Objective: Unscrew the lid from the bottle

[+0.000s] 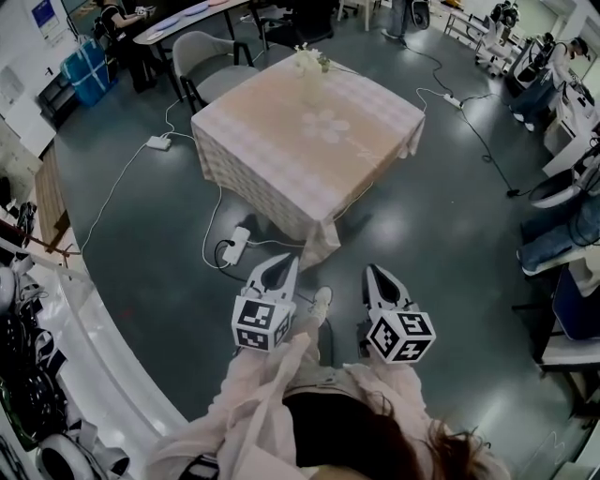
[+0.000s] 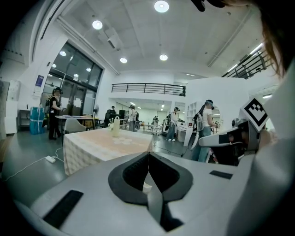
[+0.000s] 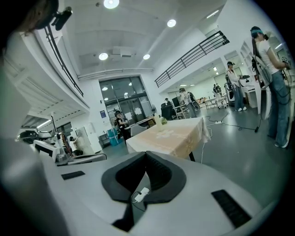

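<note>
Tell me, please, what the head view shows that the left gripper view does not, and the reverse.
Only the head view: the person's shoe and the marker cube on the left gripper. Only the left gripper view: the ceiling lights and the balcony railing. Both: the left gripper, shut and empty, the table and the bottle on it, far from the gripper.

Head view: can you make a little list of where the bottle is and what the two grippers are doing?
bottle: upright on the table's far side
table: cloth-covered, ahead of the person
left gripper: shut, empty, short of the table
right gripper: shut, empty, short of the table
chair: behind the table
</note>
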